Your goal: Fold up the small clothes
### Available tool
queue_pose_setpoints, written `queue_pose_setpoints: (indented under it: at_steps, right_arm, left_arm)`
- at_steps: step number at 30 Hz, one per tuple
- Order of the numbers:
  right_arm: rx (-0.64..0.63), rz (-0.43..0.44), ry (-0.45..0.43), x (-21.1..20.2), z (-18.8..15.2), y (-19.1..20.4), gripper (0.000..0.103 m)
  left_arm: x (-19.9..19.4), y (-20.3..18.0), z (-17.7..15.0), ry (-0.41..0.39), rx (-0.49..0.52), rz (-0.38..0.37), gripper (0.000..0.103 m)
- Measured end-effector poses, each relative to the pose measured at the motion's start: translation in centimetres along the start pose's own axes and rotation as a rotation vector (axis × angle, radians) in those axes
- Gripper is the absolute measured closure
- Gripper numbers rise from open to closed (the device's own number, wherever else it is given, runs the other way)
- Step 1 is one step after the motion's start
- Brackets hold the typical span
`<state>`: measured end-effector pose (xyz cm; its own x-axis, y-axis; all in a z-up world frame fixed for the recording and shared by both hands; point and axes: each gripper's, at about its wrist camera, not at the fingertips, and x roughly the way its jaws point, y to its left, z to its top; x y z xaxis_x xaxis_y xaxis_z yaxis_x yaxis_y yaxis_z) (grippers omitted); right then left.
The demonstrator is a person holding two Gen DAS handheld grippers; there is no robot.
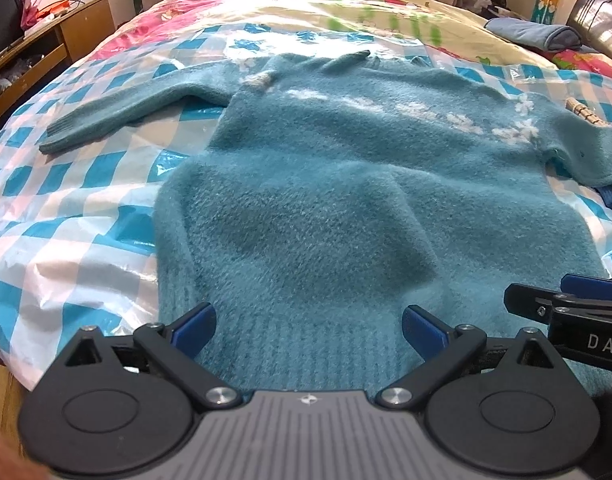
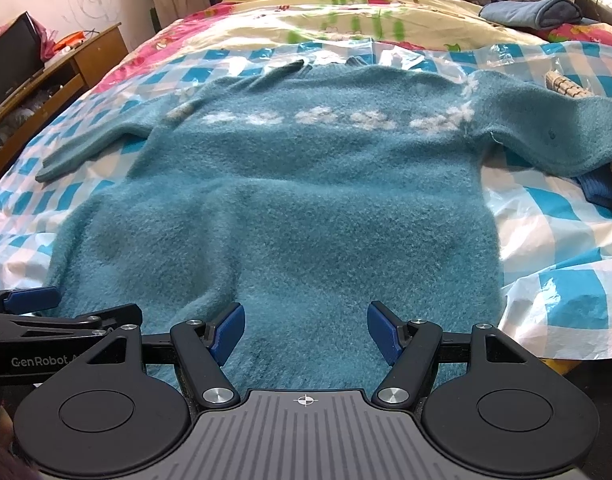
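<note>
I see the teal sweater [image 1: 318, 184] spread flat on the checked sheet [image 1: 77, 196], sleeves out to left and right, hem nearest me. My left gripper [image 1: 309, 330] and right gripper [image 2: 305, 330] both gape empty over the hem, side by side.

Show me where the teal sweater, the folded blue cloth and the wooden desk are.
teal sweater [image 2: 289, 184]: right wrist view, middle of the body.
folded blue cloth [image 2: 530, 12]: right wrist view, its top face.
wooden desk [image 1: 85, 20]: left wrist view, its side panel.
</note>
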<state>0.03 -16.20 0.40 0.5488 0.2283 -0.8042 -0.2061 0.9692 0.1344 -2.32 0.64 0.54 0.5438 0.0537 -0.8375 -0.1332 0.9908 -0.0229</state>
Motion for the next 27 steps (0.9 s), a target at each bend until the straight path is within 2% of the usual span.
queue_pose_setpoints:
  at_steps: [27]
  right_arm:
    - [-0.012, 0.003, 0.007, 0.09, -0.3, 0.34, 0.034]
  left_arm:
    - [0.37, 0.19, 0.22, 0.011, -0.002, 0.012, 0.0]
